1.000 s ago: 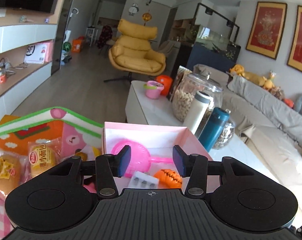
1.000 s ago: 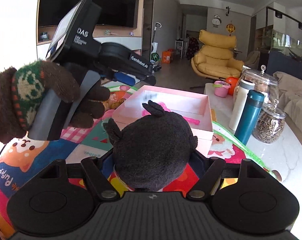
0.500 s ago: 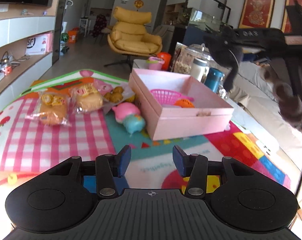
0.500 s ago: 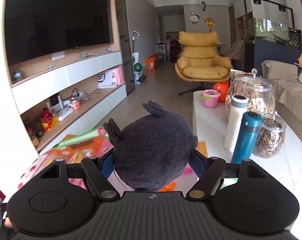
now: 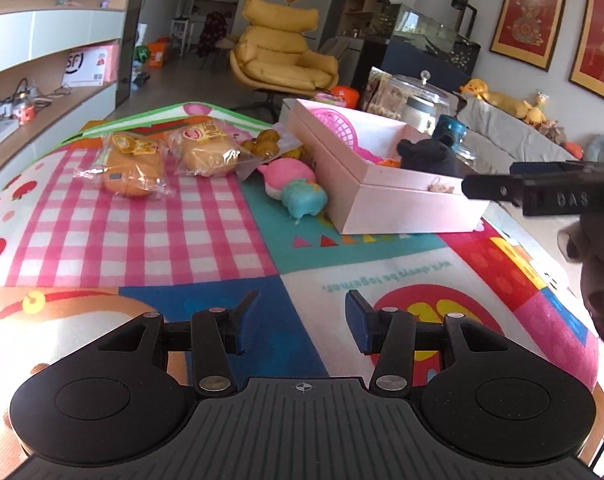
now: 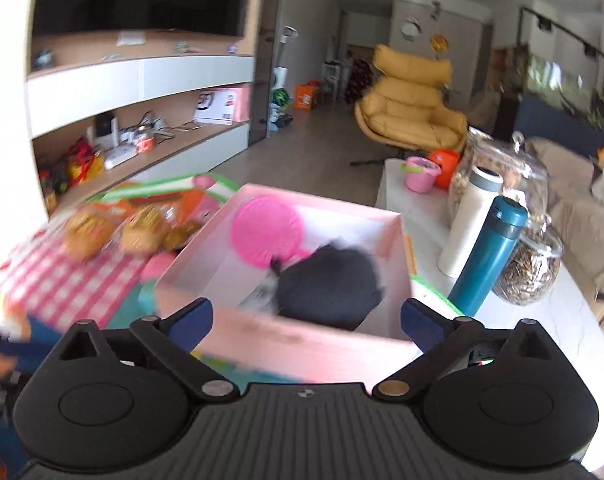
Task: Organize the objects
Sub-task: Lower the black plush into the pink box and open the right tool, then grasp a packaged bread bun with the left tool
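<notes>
The colourful play mat covered the counter and carried everything; on its far right part sat the pink box, the place where things were being gathered. Inside the box lay the black plush toy, beside a pink plastic strainer and a small orange piece. Outside it, touching or just beside its left wall, lay the pink-and-teal squishy toy, with two packaged buns and a bag of small pastries farther left. The right claw hung wide and empty just short of the box's near wall, so the step in hand seemed to be the release of the plush into the box. The left claw hovered low over the mat, moderately apart and holding nothing. The next move probably called for one claw to reach the squishy toy, the nearest loose thing. The left view showed the loose items sharply and the right tool from the side; the right view, blurred, alone looked down into the box and showed the flasks and jars beyond.
</notes>
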{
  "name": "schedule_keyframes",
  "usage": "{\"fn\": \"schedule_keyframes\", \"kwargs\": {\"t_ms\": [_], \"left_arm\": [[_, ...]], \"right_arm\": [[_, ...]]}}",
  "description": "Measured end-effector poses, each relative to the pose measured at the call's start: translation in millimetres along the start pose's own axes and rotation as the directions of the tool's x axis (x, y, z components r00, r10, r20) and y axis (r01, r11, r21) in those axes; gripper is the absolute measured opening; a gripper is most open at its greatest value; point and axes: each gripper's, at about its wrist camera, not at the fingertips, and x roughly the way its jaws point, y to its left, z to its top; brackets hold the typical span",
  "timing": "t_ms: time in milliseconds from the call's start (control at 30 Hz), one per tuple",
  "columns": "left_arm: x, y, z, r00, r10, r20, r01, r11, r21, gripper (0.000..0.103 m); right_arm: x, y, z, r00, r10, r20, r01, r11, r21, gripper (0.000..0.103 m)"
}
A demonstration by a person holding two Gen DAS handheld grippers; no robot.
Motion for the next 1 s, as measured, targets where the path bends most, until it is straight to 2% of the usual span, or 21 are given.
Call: {"fn": "schedule_keyframes", "kwargs": {"t_ms": [133, 233, 300, 367, 433, 500, 567, 700, 767, 833, 867, 967, 1000], "left_arm": [[0, 1, 0, 0.999, 0.035, 0.006, -0.035, 0.999, 0.006, 0.050], [-7, 9, 14, 0.995, 0.089, 0.046, -0.091, 0.996, 0.026, 0.051], [-8, 21, 31, 0.982, 0.165, 0.090, -0.168, 0.985, 0.026, 0.051], [-8, 42, 56, 0.958, 0.253, 0.135, -0.253, 0.967, -0.015, 0.051], [-4, 61, 80, 0.946, 0.288, 0.147, -0.283, 0.958, -0.055, 0.051], [8, 79, 101, 0.955, 0.276, 0.104, -0.269, 0.960, -0.074, 0.052], [28, 95, 117, 0.958, 0.287, 0.022, -0.284, 0.955, -0.091, 0.051], [61, 116, 124, 0.958, 0.268, -0.104, -0.279, 0.952, -0.124, 0.053], [68, 116, 118, 0.963, 0.253, -0.095, -0.264, 0.956, -0.131, 0.056], [79, 109, 118, 0.955, 0.277, -0.107, -0.287, 0.953, -0.097, 0.062], [85, 106, 117, 0.949, 0.293, -0.115, -0.303, 0.950, -0.076, 0.068], [95, 102, 113, 0.931, 0.347, -0.110, -0.355, 0.933, -0.061, 0.069], [93, 101, 111, 0.931, 0.352, -0.092, -0.359, 0.931, -0.071, 0.064]], "right_arm": [[-5, 26, -22, 0.999, 0.053, -0.005, -0.053, 0.999, 0.006, 0.103], [-1, 39, -34, 0.998, 0.062, 0.011, -0.062, 0.998, 0.022, 0.103], [3, 46, -40, 0.998, 0.069, 0.013, -0.070, 0.997, 0.020, 0.103], [6, 50, -47, 0.996, 0.084, 0.009, -0.085, 0.996, 0.027, 0.103], [6, 53, -49, 0.997, 0.080, 0.005, -0.080, 0.997, 0.011, 0.103], [1, 50, -50, 0.996, 0.083, 0.033, -0.084, 0.996, 0.022, 0.103], [2, 48, -50, 0.996, 0.086, 0.025, -0.086, 0.996, 0.037, 0.103], [0, 46, -50, 0.996, 0.081, 0.032, -0.083, 0.995, 0.046, 0.103], [0, 47, -50, 0.996, 0.082, 0.038, -0.084, 0.996, 0.043, 0.103], [2, 48, -50, 0.996, 0.087, 0.027, -0.088, 0.995, 0.040, 0.103], [2, 48, -50, 0.996, 0.089, 0.022, -0.090, 0.995, 0.038, 0.103], [4, 49, -49, 0.996, 0.090, 0.010, -0.091, 0.995, 0.039, 0.103], [5, 48, -49, 0.996, 0.088, 0.011, -0.089, 0.995, 0.041, 0.103]]}}
